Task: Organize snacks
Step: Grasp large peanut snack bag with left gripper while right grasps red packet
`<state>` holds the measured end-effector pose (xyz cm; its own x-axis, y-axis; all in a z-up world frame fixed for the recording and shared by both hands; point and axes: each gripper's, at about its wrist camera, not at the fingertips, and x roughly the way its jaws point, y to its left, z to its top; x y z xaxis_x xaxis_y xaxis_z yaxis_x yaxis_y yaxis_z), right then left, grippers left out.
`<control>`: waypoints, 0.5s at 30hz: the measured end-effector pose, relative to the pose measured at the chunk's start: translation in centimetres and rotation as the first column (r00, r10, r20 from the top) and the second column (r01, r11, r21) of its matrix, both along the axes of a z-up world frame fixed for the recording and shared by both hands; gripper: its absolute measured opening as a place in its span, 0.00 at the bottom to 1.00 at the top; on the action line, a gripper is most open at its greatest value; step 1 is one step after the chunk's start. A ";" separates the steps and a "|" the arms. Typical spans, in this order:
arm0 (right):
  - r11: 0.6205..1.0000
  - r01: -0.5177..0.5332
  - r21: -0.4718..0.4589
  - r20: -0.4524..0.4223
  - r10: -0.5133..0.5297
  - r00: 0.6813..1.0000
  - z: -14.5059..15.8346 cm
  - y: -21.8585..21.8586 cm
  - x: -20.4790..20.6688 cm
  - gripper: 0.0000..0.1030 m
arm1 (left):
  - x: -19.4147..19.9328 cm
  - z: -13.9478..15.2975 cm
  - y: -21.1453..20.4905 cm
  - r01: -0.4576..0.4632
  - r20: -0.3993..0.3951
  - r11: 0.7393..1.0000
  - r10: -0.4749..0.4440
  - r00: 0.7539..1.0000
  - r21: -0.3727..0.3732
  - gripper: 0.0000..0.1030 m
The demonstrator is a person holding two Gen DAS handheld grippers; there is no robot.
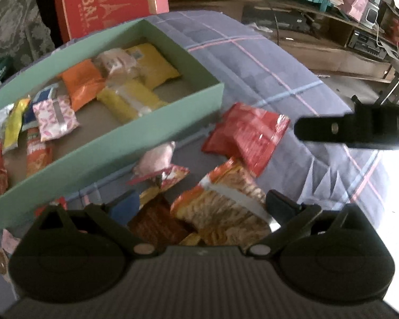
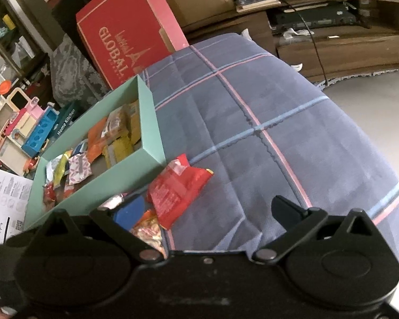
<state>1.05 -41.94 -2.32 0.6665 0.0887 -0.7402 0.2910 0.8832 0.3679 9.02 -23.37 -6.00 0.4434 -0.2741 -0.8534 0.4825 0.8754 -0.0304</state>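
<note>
**Loose snacks gathered toward the green box: a pick is being lined up**

Nearest the left wrist camera, the left gripper (image 1: 199,207) is seen spread wide, nothing pinched, with the orange-and-white snack packet (image 1: 223,207) lying directly between its fingers on the plaid bedcover (image 1: 266,61). Just beside that packet, a dark brown packet (image 1: 154,223) and a small blue packet (image 1: 126,207) are found, all loose on the cover. The right gripper (image 2: 196,212) is likewise spread and empty; it is held over the same heap from the right, and one of its fingers is visible as a black bar at the right edge of the left view.

A little farther on, a red foil packet (image 1: 246,135) rests on the cover, touching the orange-and-white one, and a pale pink packet (image 1: 157,158) lies against the outer wall of the green box (image 1: 157,122). Inside the box, several snacks are already laid: yellow, orange, and pink-patterned packets among them. Beyond it, a red carton (image 1: 106,2) stands at the bed's far edge.

The step in hand is judged to be the grasp of another loose snack, most likely the orange-and-white packet. For the next move, the left gripper would need to be lowered and closed on the packet's edge, since crinkled foil may slip; the packet would then be carried over the near wall and released in a bare part of the box.
</note>
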 end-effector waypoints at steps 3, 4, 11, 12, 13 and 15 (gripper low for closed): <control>0.999 -0.036 -0.022 0.008 0.036 0.999 0.1 0.7 1.4 1.00 | 0.1 -0.3 1.5 -0.021 -0.021 1.000 0.020 1.000 -0.018 1.00; 0.998 -0.052 -0.038 0.016 0.053 0.998 0.2 1.1 1.9 1.00 | 0.1 -0.4 2.0 -0.028 -0.023 0.999 0.027 0.999 -0.016 1.00; 0.957 -0.225 -0.182 0.023 0.233 0.972 0.2 4.6 6.2 1.00 | 0.9 -0.8 4.9 -0.087 -0.035 0.996 0.086 0.996 -0.017 1.00; 0.946 -0.254 -0.200 0.013 0.262 0.965 0.0 5.1 6.7 0.95 | 1.0 -0.8 5.1 -0.089 -0.035 0.996 0.088 0.995 -0.017 1.00; 0.936 -0.278 -0.214 -0.003 0.284 0.959 -0.2 5.6 7.3 0.89 | 1.1 -0.9 5.3 -0.091 -0.036 0.996 0.090 0.995 -0.019 1.00; 0.924 -0.310 -0.223 -0.046 0.308 0.950 -0.9 6.3 8.1 0.79 | 1.3 -1.0 5.5 -0.093 -0.039 0.995 0.092 0.995 -0.024 1.00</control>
